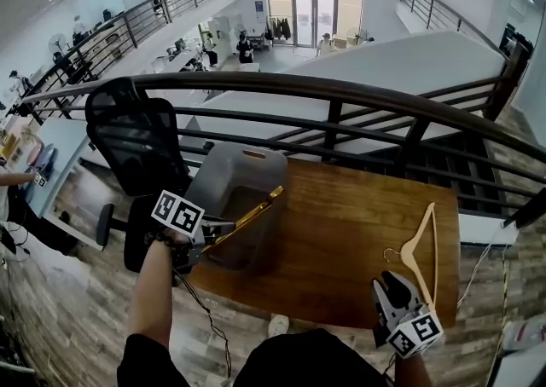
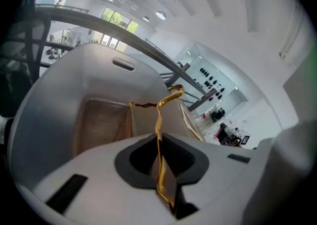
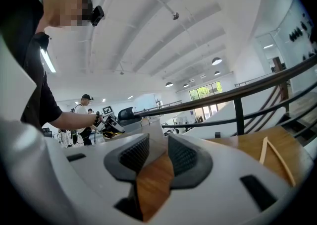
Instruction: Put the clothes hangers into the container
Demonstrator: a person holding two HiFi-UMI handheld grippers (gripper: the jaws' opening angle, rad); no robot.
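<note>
My left gripper (image 1: 212, 237) is shut on a thin gold metal hanger (image 1: 256, 213), which slants up over the open top of the grey plastic container (image 1: 239, 174). In the left gripper view the gold hanger (image 2: 159, 115) runs up from between the jaws of the left gripper (image 2: 159, 172), and its hook hangs above the inside of the container (image 2: 99, 65). A wooden hanger (image 1: 421, 251) lies flat on the right part of the table. Just in front of it my right gripper (image 1: 394, 281) stands open. Nothing is between the jaws of the right gripper (image 3: 154, 162); the wooden hanger (image 3: 275, 155) lies to its right.
The wooden table (image 1: 341, 232) stands against a dark metal railing (image 1: 341, 91) with a drop to a lower floor beyond. The container stands at the table's left end. A black office chair (image 1: 136, 142) is close on the left of it.
</note>
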